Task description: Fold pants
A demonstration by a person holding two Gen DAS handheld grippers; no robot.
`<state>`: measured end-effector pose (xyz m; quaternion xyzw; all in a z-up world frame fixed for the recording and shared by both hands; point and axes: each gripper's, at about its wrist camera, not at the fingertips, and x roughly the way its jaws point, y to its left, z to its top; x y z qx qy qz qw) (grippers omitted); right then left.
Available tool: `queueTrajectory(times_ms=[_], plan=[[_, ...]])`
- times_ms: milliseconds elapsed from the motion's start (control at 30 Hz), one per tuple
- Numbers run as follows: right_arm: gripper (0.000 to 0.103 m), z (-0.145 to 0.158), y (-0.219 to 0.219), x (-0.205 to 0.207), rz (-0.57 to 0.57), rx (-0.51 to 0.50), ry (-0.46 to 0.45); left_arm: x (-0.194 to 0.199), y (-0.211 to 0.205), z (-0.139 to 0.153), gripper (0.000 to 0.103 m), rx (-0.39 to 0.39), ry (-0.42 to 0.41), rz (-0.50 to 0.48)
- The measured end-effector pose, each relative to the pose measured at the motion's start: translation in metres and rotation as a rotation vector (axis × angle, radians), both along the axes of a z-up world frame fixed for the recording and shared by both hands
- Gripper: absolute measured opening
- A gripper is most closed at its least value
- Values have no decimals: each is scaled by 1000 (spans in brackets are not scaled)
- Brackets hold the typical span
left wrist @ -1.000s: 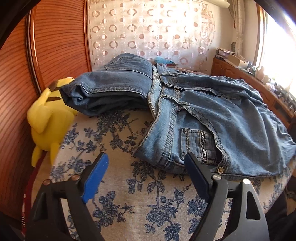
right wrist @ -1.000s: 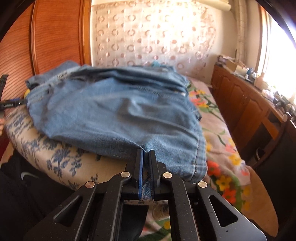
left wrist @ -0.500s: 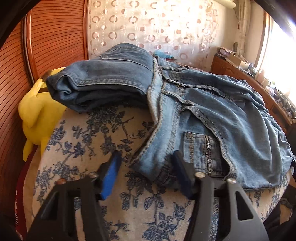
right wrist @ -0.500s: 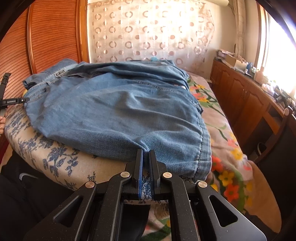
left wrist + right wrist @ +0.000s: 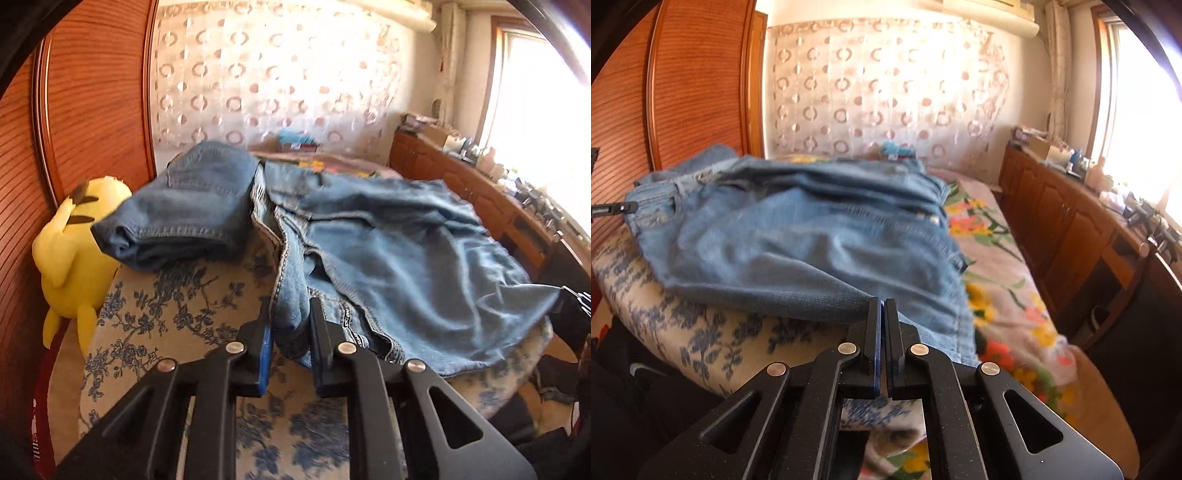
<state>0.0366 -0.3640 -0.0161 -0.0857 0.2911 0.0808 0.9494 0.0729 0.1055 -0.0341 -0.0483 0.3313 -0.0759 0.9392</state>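
Light blue jeans (image 5: 402, 266) lie spread over a blue-flowered cushion (image 5: 177, 325) on the bed. My left gripper (image 5: 290, 314) is closing its jaws on the waistband corner, and the denim is bunched and pinched between the blue pads. In the right wrist view the same jeans (image 5: 812, 243) stretch away from my right gripper (image 5: 880, 306), which is shut on their near edge. The cloth is lifted slightly at both grips. The left gripper's tip (image 5: 613, 208) shows at the far left edge of the right wrist view.
A second, folded pair of darker jeans (image 5: 192, 206) sits at the cushion's far left. A yellow plush toy (image 5: 74, 254) leans against the wooden headboard (image 5: 92, 92). A flowered bedspread (image 5: 997, 266) and a wooden cabinet (image 5: 1071, 229) with clutter lie to the right, under a bright window.
My left gripper went from wide open in front of the waistband to closed on its corner, then rose. The right gripper stayed shut on the jeans' edge and lifted a little.
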Motion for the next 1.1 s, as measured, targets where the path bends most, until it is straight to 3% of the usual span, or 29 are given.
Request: queueTrajectory(times_ms=[667,833,1100], plan=[[0,89,-26,-36,18,41,-144,-83,8,74,12,-75,-179,-19],[0,93,-20,-36,30,32,-167,-77,5,63,12,-53,-152,-23],[0,61,-15,-18,11,14,-103,-65,-4,24,13,-42,-58,-31]])
